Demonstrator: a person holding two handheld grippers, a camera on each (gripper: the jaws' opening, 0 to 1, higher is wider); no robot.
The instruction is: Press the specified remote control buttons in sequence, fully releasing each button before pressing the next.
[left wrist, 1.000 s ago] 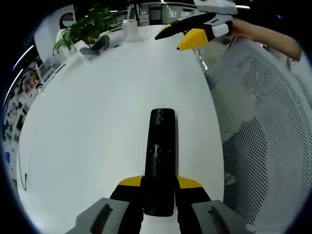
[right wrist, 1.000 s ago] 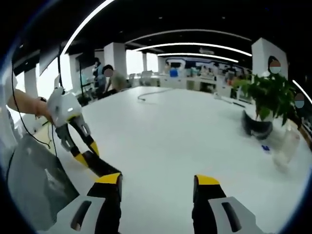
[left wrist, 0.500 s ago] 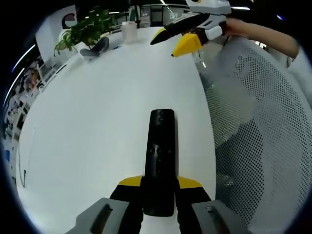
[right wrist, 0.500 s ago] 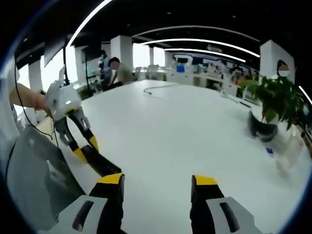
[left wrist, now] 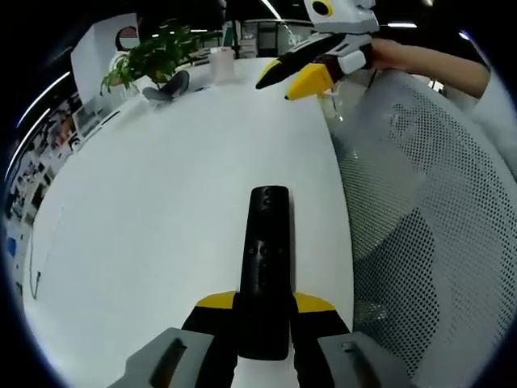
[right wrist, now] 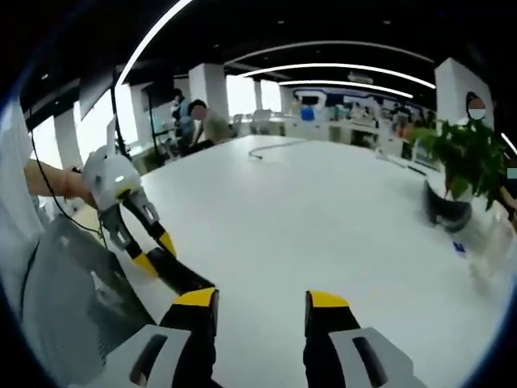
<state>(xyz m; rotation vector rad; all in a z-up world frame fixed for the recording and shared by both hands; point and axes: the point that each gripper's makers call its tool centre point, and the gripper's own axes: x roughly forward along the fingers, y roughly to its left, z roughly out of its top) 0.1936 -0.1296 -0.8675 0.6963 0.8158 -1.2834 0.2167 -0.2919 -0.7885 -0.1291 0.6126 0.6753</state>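
My left gripper [left wrist: 263, 311] has its fingers [left wrist: 212, 305] clamped on the near end of the black remote [left wrist: 265, 259], which sticks forward over the white table [left wrist: 145, 210]. My right gripper [right wrist: 260, 301] holds nothing, its yellow-tipped fingers [right wrist: 198, 298] parted a little above the table. Beyond stand a potted plant [left wrist: 153, 55] and a mesh chair [left wrist: 428, 234].
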